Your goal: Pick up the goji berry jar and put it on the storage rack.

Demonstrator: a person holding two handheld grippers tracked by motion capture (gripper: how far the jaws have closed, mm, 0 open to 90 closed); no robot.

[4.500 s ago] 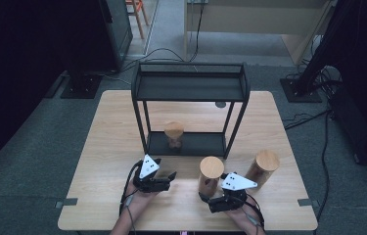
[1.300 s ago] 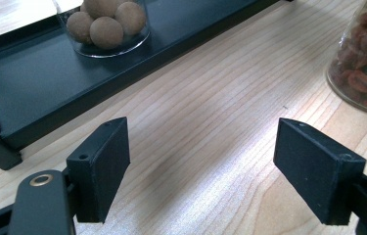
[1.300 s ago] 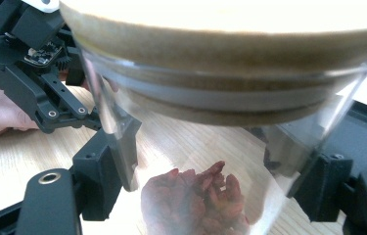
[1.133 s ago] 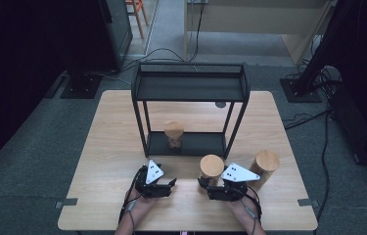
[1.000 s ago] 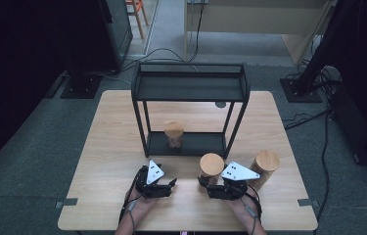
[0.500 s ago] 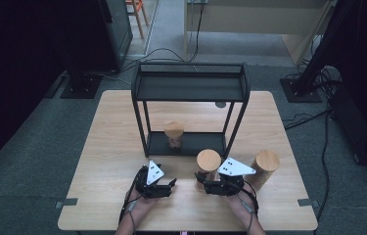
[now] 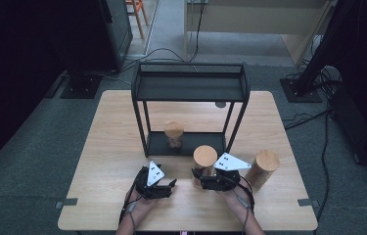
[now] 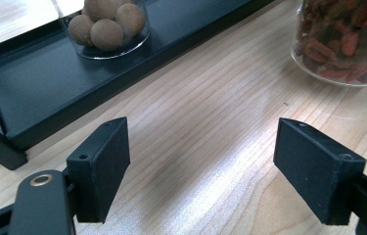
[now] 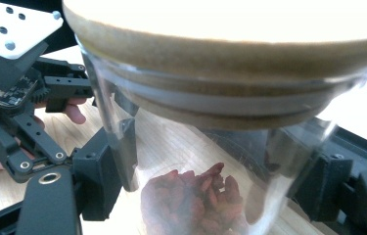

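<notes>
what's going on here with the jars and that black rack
A person holds a gripper in each hand at a wooden table. The right gripper is clamped on a cork-lidded glass jar of red dried fruit. The left gripper rests open and empty. Another jar sits in the black rack.

Both forearms come in from bottom edge, hands side by side. Left gripper [image 7: 167,185] low over table, jaws apart, nothing btwn them. Right gripper [image 7: 199,179] level w/ it, jaws clamped, pointing toward left one.
</notes>
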